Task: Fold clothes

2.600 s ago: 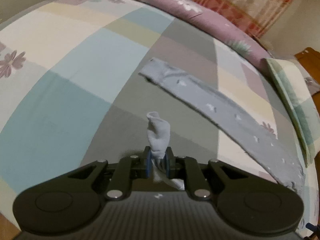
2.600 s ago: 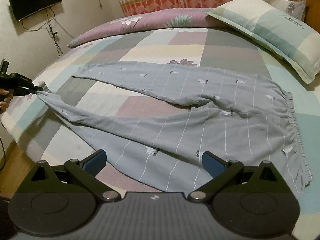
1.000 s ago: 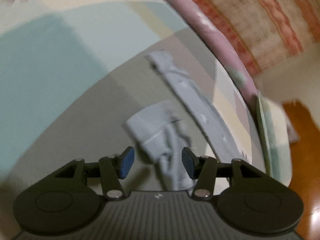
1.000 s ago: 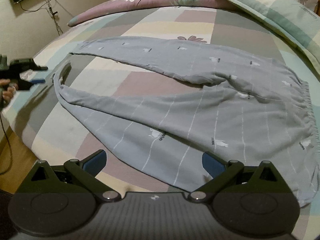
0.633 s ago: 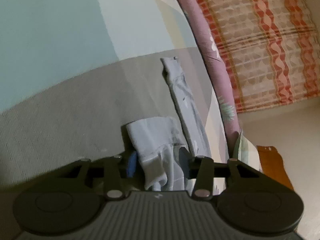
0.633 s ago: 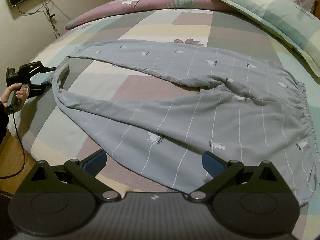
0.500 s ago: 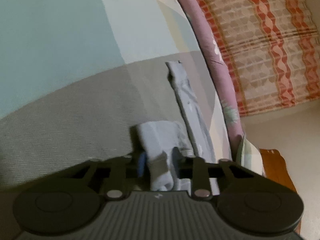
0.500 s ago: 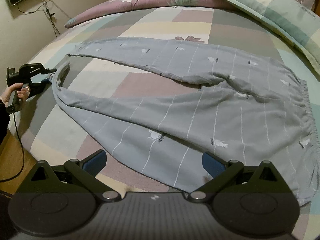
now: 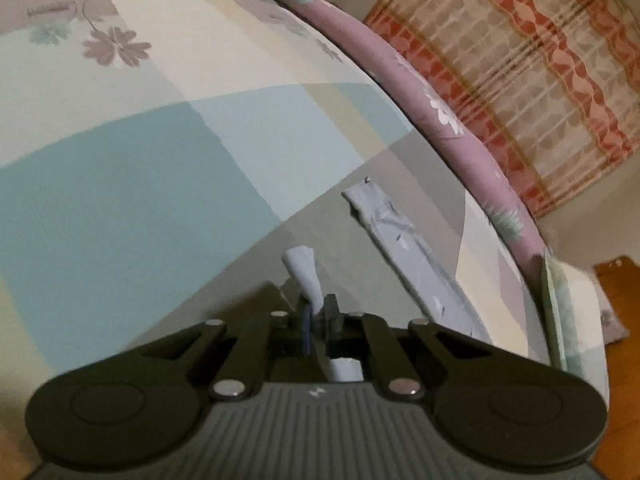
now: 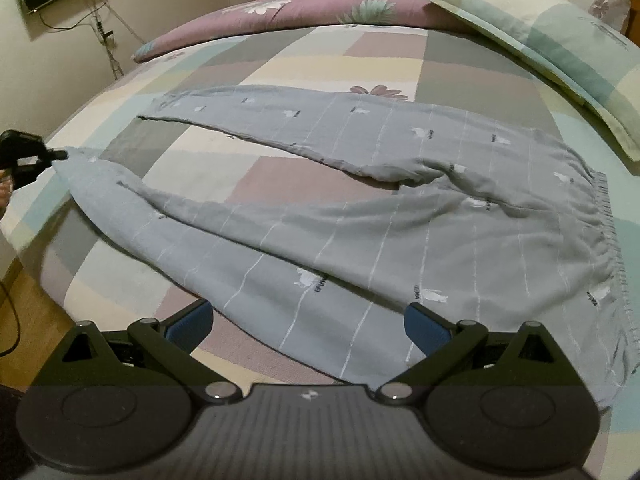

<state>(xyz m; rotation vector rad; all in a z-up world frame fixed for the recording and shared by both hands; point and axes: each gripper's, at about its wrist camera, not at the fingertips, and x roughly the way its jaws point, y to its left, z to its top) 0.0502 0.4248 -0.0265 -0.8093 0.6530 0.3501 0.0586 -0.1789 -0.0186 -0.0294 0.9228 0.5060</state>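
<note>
Pinched tight, the left gripper (image 9: 316, 320) has just finished closing on the hem of one trouser leg; a small tuft of pale grey cloth sticks up past its pads, and more shows below them. From the right wrist view this same gripper (image 10: 60, 155) sits at the bed's left edge, with the nearer leg drawn out toward it in a slightly raised line.

Right gripper (image 10: 308, 322) hangs with its blue pads spread wide, holding nothing, above the near edge of the bed and the lower side of the grey trousers (image 10: 360, 216). Whether its pads brush the cloth below cannot be told.

Those trousers lie spread across the bed (image 10: 332, 64), waistband at the right, both legs running left and splayed apart in a V. The far leg (image 9: 404, 240) lies flat, its hem free, well apart from the held one. Patchwork sheet shows bare between the two legs and beyond the far leg.

Farther on, a folded purple quilt (image 10: 304, 10) runs along the far side, and a checked pillow (image 10: 560, 40) rests at the far right. Wooden floor (image 10: 28, 312) shows past the near left corner.
</note>
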